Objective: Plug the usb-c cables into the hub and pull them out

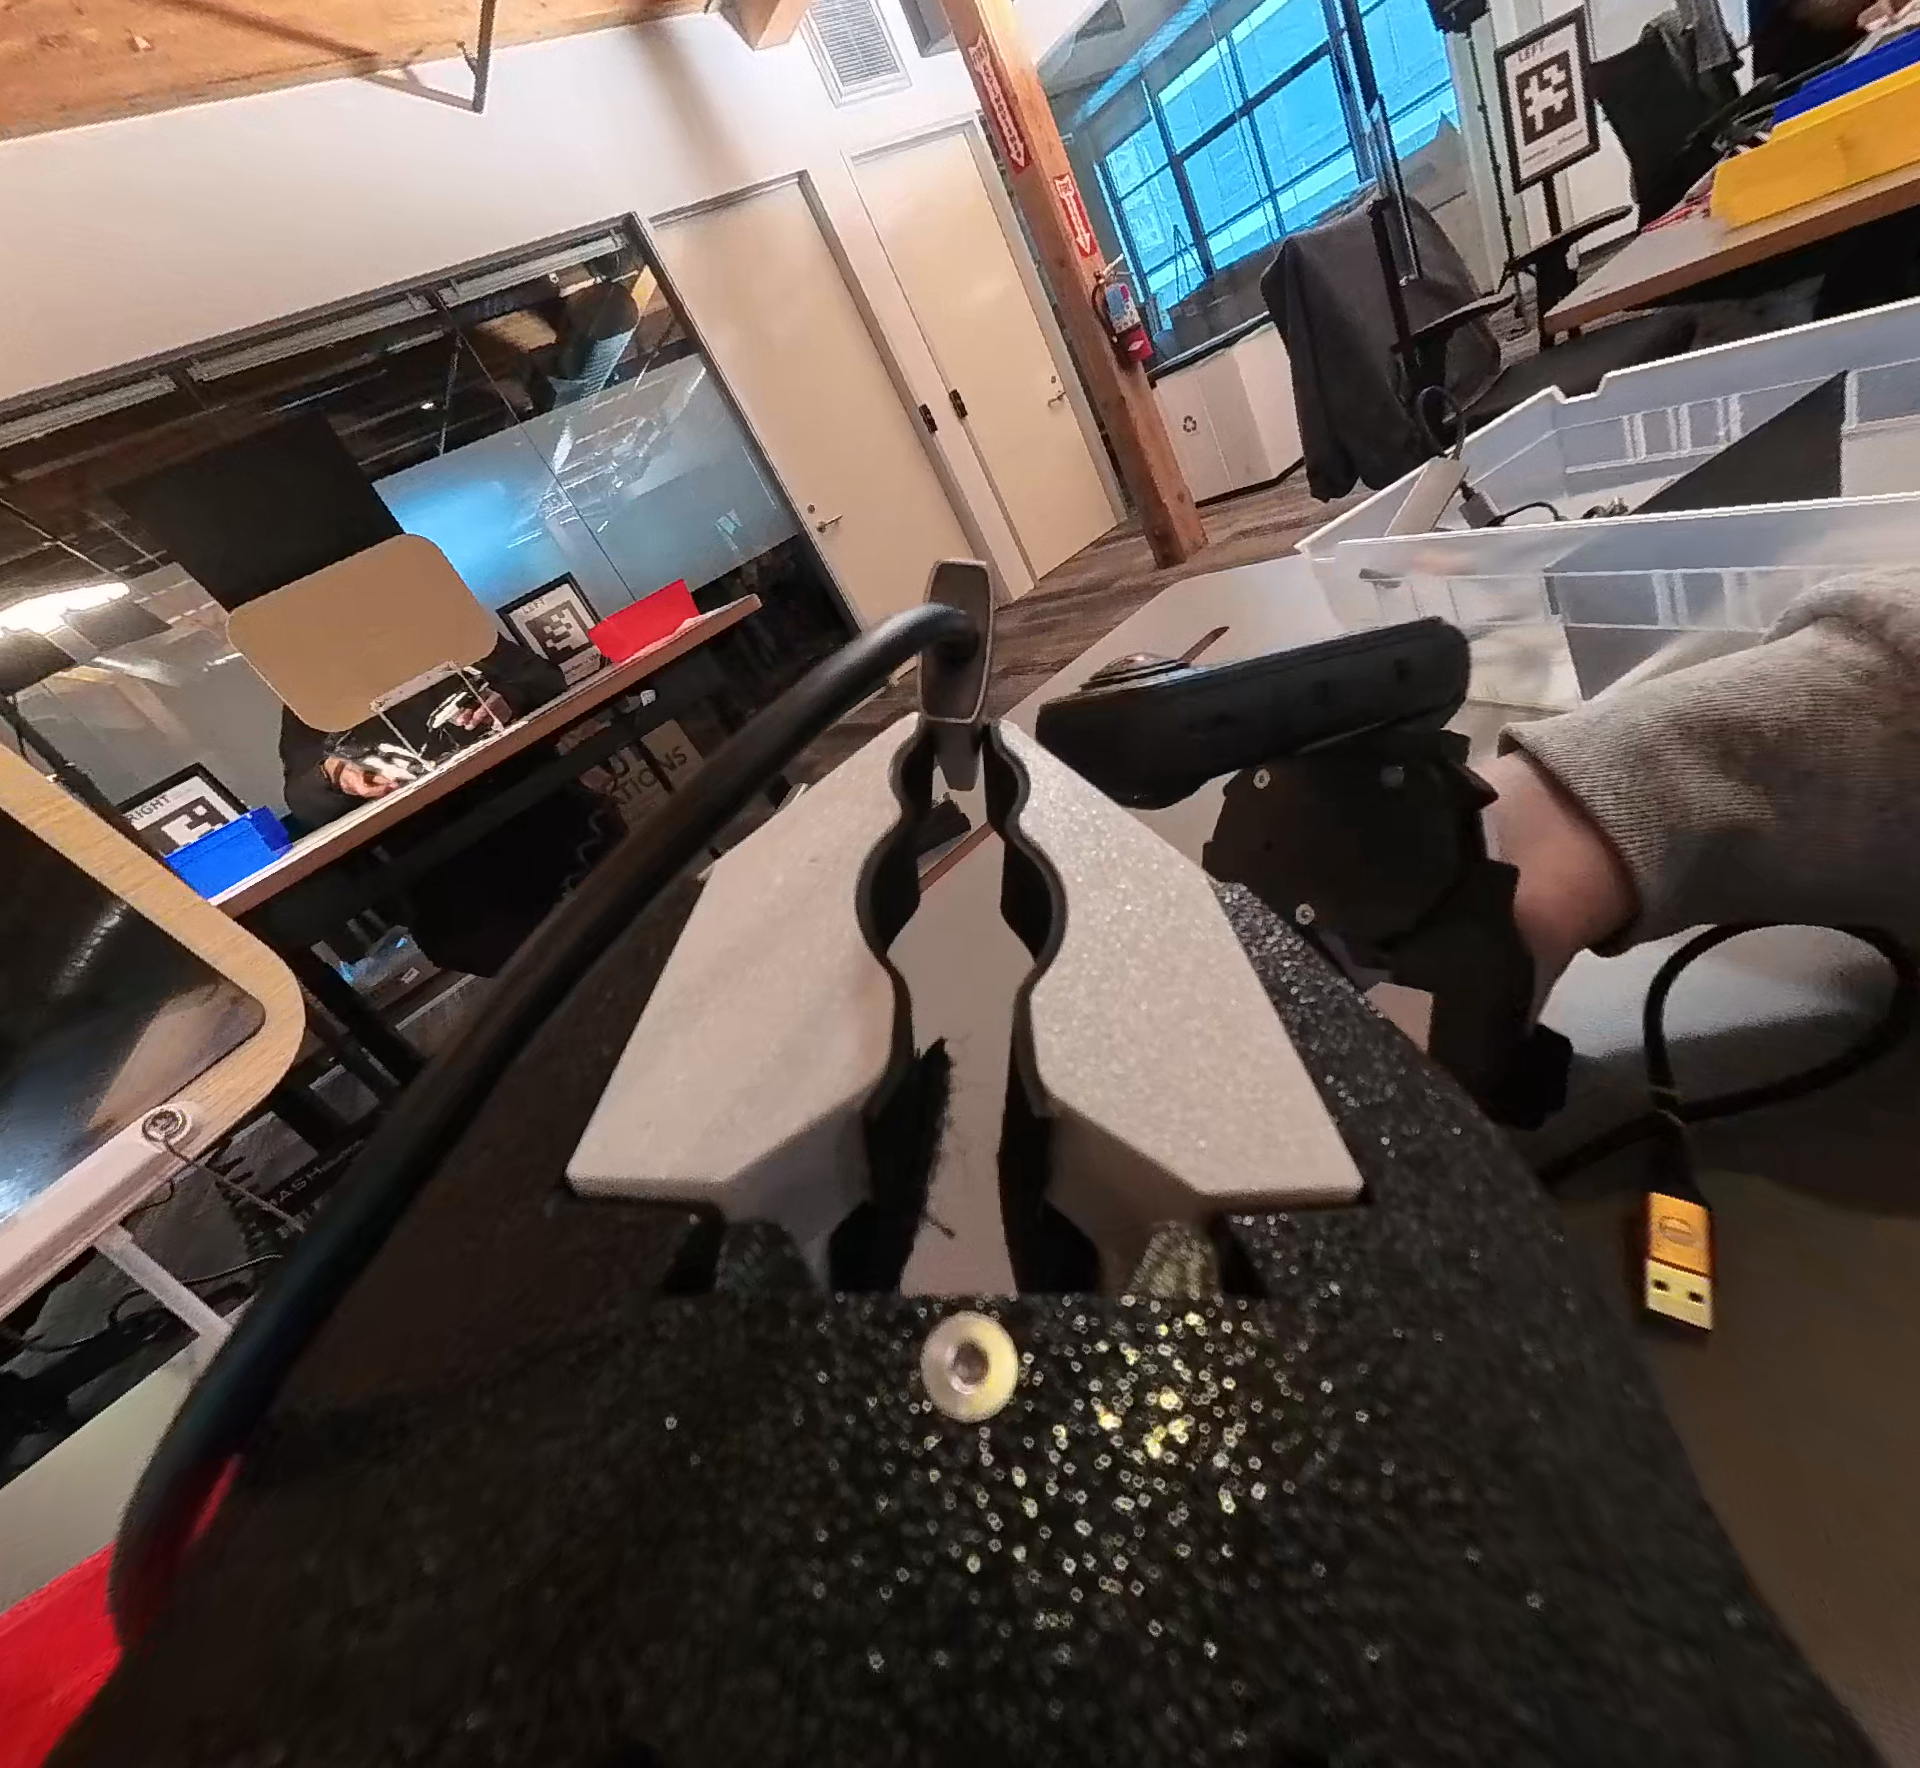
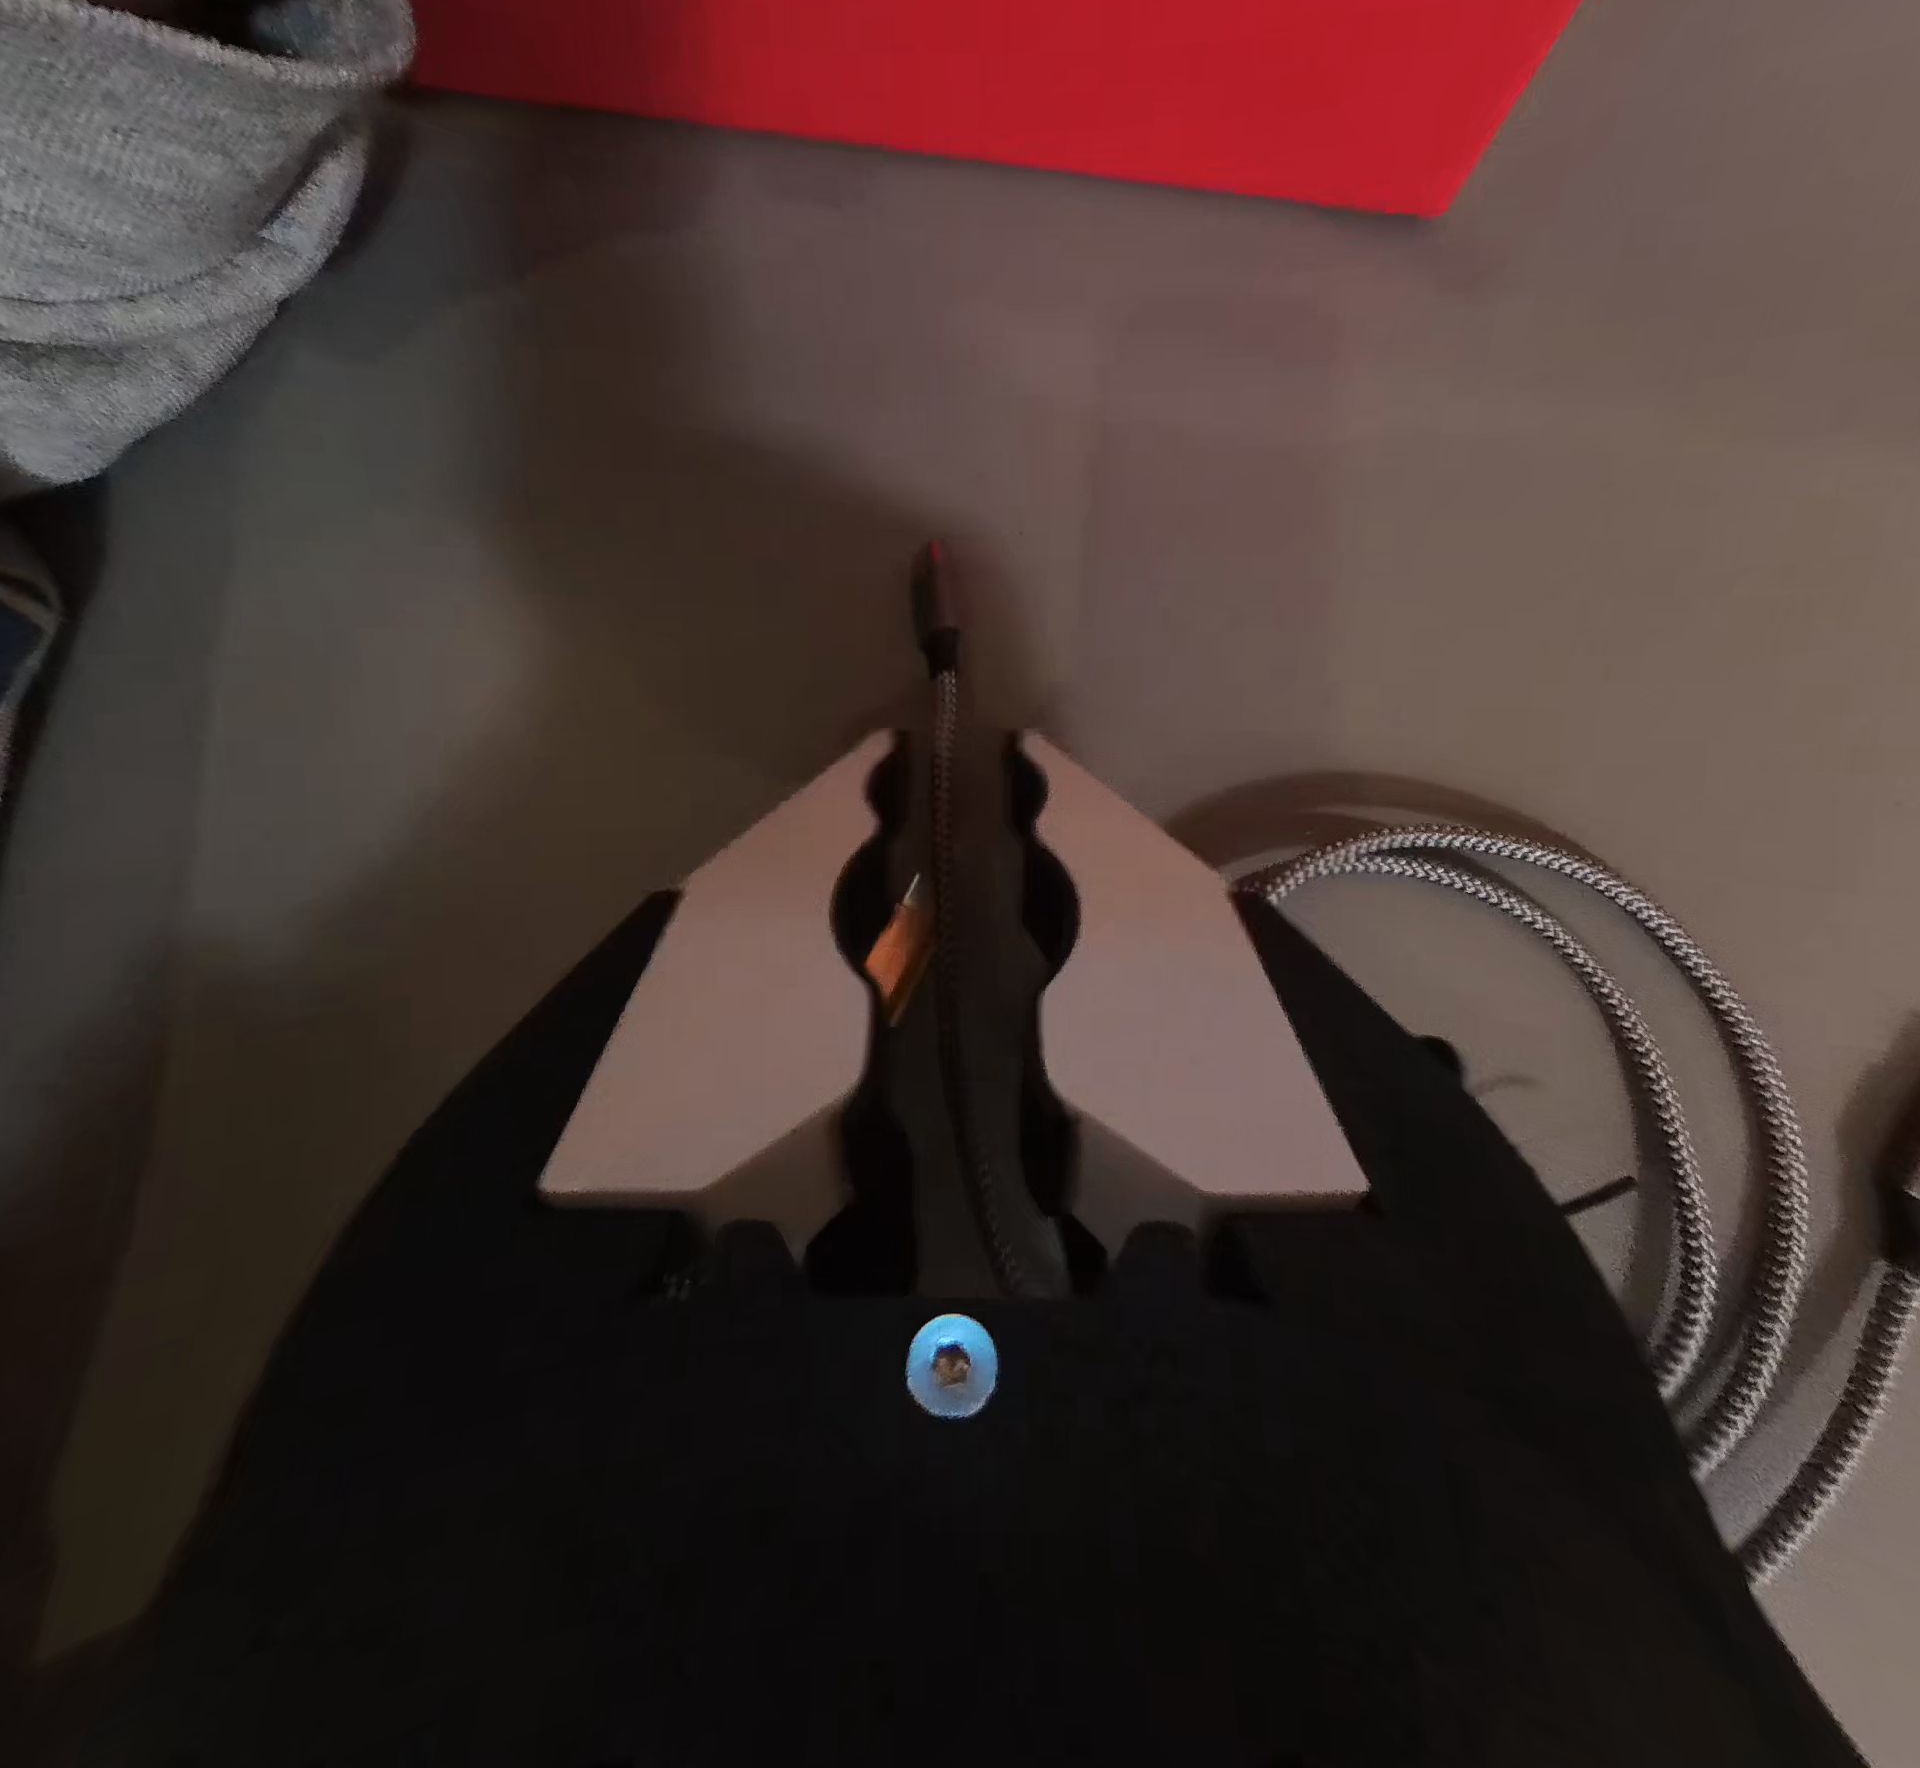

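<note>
Left tongs (image 1: 954,768) pinching the grey hub (image 1: 956,669) edge-on at the tips, lifted off the surface (image 1: 1226,606), its black lead (image 1: 582,897) trailing back to the near left. Right tongs (image 2: 956,742) standing slightly apart, straddling the braided usb-c cable (image 2: 943,783) with no firm squeeze evident, the plug (image 2: 932,591) poking out just past the tips over the grey surface, slack coiling at the right, red bin (image 2: 987,4) lying far beyond. Judging by this, still lining up for insertion: needing a firmer hold nearer the plug, then steering it squarely toward a hub port.
</note>
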`<state>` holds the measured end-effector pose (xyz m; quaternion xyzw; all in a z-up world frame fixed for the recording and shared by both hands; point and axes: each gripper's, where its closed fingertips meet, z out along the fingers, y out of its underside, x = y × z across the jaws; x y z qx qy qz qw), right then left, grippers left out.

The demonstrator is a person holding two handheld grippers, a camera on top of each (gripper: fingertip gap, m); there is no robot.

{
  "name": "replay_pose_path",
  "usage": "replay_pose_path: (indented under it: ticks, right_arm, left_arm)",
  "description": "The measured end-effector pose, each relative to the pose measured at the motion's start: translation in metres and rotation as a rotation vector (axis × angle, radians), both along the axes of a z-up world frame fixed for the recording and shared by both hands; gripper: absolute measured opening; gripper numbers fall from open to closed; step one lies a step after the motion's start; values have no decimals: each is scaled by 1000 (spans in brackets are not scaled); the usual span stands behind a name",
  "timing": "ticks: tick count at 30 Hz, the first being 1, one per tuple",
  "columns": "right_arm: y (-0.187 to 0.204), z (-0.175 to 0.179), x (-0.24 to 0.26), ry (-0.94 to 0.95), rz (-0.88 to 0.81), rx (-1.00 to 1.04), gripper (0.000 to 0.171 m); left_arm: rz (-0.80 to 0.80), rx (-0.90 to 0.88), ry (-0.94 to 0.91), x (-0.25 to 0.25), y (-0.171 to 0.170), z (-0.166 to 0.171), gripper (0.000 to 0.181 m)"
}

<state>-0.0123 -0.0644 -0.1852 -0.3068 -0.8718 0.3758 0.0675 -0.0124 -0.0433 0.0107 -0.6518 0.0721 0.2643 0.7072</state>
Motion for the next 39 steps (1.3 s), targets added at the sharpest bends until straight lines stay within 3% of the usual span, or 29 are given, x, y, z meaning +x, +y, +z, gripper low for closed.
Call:
replay_pose_path:
  ticks: [1,4,8,13,18,28,39]
  right_arm:
    - [1,0,-1,14,2,12,3]
    - [6,7,0,97,-5,53,2]
    - [29,50,9,300,-69,154,1]
    - [78,112,22,649,-158,481,1]
    - [84,150,26,898,-124,747,2]
    - [66,164,32,1152,56,982,1]
    - [66,161,47,1214,209,1081,1]
  left_arm:
    - [0,0,-2,-1,0,-1,7]
    - [-1,-8,-11,-2,2,-3,7]
    - [13,-62,-34,-5,6,-13,7]
    - [106,-237,37,-9,15,-36,7]
    - [100,-314,133,1,26,-52,7]
    - [17,-353,120,11,28,-64,7]
    - [-258,-435,-165,35,24,-70,7]
